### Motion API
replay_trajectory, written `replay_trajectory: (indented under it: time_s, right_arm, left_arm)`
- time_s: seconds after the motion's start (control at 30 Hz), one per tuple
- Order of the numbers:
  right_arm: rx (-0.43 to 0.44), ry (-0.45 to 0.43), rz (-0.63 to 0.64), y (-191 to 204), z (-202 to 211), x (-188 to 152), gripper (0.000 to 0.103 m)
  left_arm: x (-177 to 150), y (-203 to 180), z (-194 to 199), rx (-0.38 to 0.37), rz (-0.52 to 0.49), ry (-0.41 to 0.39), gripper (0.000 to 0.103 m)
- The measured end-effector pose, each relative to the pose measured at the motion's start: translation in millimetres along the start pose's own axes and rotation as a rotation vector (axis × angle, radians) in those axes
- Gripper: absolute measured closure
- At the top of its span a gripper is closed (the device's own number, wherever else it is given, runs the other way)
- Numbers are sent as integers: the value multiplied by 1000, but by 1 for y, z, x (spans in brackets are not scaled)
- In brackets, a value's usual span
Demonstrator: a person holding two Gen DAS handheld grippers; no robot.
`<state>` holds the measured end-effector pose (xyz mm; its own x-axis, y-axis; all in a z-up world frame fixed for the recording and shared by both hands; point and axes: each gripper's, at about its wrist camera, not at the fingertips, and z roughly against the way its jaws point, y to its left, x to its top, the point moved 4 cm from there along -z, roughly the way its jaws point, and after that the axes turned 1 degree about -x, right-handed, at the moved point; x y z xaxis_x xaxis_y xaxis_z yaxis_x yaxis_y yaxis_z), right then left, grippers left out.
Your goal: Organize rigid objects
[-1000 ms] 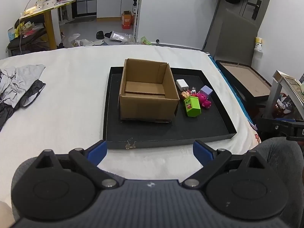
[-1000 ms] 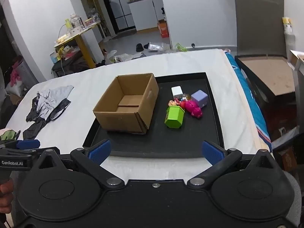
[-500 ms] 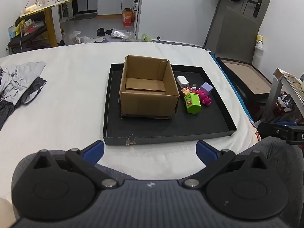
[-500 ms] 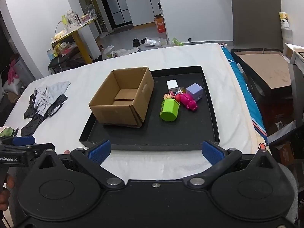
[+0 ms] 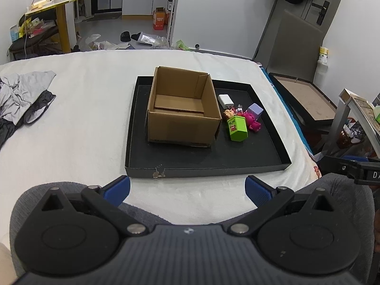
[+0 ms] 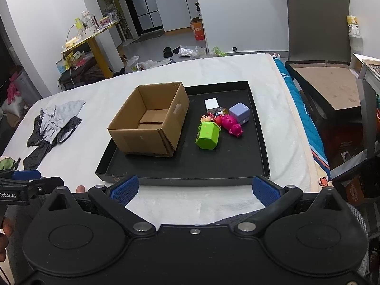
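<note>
An open, empty cardboard box (image 5: 182,106) (image 6: 152,121) stands on the left part of a black tray (image 5: 206,161) (image 6: 190,166) on the white bed. Right of the box lie a green box-shaped toy (image 5: 237,128) (image 6: 208,135), a pink toy (image 5: 253,120) (image 6: 230,123), a small figure (image 5: 229,113) (image 6: 206,118), a lilac cube (image 5: 255,109) (image 6: 239,111) and a white charger (image 5: 225,100) (image 6: 211,104). My left gripper (image 5: 187,188) is open and empty, short of the tray's near edge. My right gripper (image 6: 194,187) is open and empty, also at the near edge.
Grey and black clothes (image 5: 21,97) (image 6: 54,123) lie on the bed at the left. A second shallow tray with a brown bottom (image 5: 306,99) (image 6: 327,83) stands beside the bed at the right. A yellow table (image 5: 59,7) stands at the back left.
Both grippers have drawn back and risen a little, so the tray and box look smaller and farther. Both stay open and empty. Nothing on the tray has moved.
</note>
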<state>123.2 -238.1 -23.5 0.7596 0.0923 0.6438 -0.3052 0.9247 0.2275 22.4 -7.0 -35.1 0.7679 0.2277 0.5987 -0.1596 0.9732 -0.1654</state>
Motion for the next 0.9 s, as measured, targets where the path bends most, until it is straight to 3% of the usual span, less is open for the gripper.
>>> replay_trajectory:
  time_s: [0.9]
  right_arm:
    - [2, 11, -2, 3, -4, 2, 0]
  left_arm:
    - [7, 3, -4, -4, 15, -3, 1]
